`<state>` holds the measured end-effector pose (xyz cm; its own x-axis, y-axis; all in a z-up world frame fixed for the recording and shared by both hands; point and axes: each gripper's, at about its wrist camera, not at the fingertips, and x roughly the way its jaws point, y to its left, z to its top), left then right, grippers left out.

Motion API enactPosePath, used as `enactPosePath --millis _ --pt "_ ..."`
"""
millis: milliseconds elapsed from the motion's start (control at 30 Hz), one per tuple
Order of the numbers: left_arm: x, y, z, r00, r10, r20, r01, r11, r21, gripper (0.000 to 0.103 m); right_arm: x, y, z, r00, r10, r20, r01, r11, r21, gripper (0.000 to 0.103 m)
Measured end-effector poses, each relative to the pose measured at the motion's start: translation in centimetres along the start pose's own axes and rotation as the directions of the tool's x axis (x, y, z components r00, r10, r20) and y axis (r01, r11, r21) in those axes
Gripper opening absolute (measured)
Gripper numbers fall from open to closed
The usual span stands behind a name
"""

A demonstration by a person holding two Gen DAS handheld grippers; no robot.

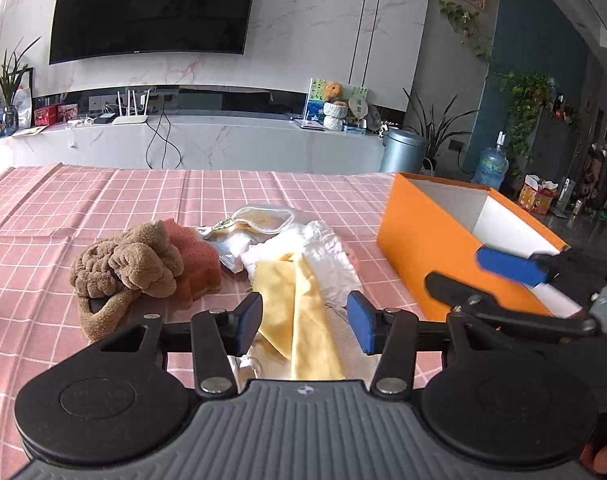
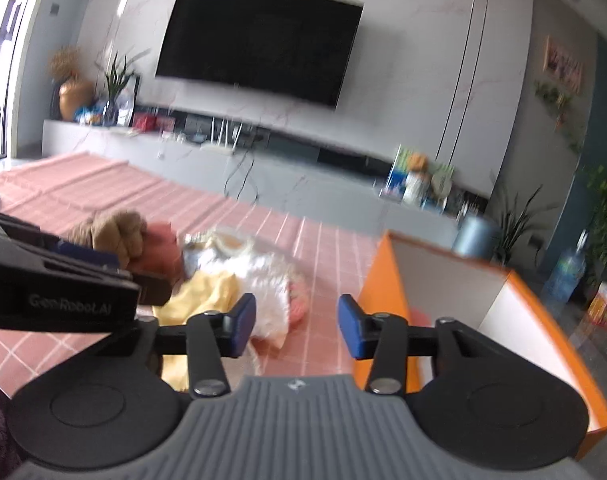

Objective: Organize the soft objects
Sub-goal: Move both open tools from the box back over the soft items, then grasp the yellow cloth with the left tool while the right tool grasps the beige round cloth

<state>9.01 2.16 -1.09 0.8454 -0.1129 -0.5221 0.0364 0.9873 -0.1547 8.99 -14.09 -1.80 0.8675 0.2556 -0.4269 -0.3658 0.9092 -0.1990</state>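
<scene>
A pile of soft things lies on the pink checked tablecloth (image 1: pixel 63 208): a brown plush toy (image 1: pixel 123 268), a pink sponge (image 1: pixel 195 256), a yellow cloth (image 1: pixel 299 312), a white fluffy cloth (image 1: pixel 327 252) and a clear pouch (image 1: pixel 259 216). My left gripper (image 1: pixel 303 320) is open, its jaws on either side of the yellow cloth, low over it. My right gripper (image 2: pixel 297 324) is open and empty, above the table between the pile and the orange box (image 2: pixel 387 288). The right gripper also shows in the left wrist view (image 1: pixel 483 276) by the box (image 1: pixel 419 248). The left gripper shows at the left of the right wrist view (image 2: pixel 115 272).
The orange box is open-topped with white inner walls and stands at the right of the table. Beyond the table's far edge are a white TV console (image 1: pixel 223 140), a metal bin (image 1: pixel 401 150) and plants.
</scene>
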Motion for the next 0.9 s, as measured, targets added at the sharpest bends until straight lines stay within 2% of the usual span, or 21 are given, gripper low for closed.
enactPosePath --millis 133,233,333,467,633,667,733,767,900 --pt "0.8 1.3 -1.7 1.000 -0.021 -0.017 0.021 0.999 -0.041 0.067 2.4 -0.4 -0.6 0.997 0.021 -0.080 -0.018 0.999 0.035 0.035" --pt "2.2 1.7 -1.6 0.999 -0.014 -0.037 0.011 0.997 -0.077 0.069 4.2 -0.3 -0.9 0.994 0.028 -0.108 -0.024 0.999 0.045 0.031" --pt "4.0 1.0 -1.6 0.998 0.013 -0.069 -0.018 0.998 -0.066 0.069 6.0 0.4 -1.7 0.989 0.040 -0.143 -0.037 0.999 0.024 0.021" --pt "5.8 0.7 -2.0 0.991 0.061 -0.120 -0.065 0.997 -0.031 0.069 8.0 1.0 -2.3 0.983 0.058 -0.174 -0.055 0.998 0.021 0.020" --pt "7.2 1.0 -2.4 0.984 0.066 -0.166 -0.074 0.996 -0.045 0.069 9.9 1.2 -2.7 0.974 0.090 -0.206 -0.085 0.996 0.036 0.015" --pt "7.3 1.0 -2.5 0.983 0.071 -0.167 -0.078 0.996 -0.033 0.067 10.1 1.3 -2.8 0.971 0.098 -0.216 -0.091 0.995 0.040 0.014" --pt "7.6 0.9 -2.7 0.983 0.074 -0.167 -0.078 0.997 -0.017 0.053 10.5 1.5 -3.1 0.966 0.110 -0.232 -0.104 0.994 0.040 0.014" --pt "7.7 0.9 -2.7 0.983 0.075 -0.167 -0.078 0.997 -0.010 0.051 10.7 1.7 -3.2 0.965 0.113 -0.237 -0.107 0.994 0.036 0.013" --pt "7.1 1.3 -2.8 0.985 0.093 -0.143 -0.095 0.995 -0.006 0.014 10.9 1.8 -3.5 0.964 0.118 -0.240 -0.114 0.993 0.029 0.013"
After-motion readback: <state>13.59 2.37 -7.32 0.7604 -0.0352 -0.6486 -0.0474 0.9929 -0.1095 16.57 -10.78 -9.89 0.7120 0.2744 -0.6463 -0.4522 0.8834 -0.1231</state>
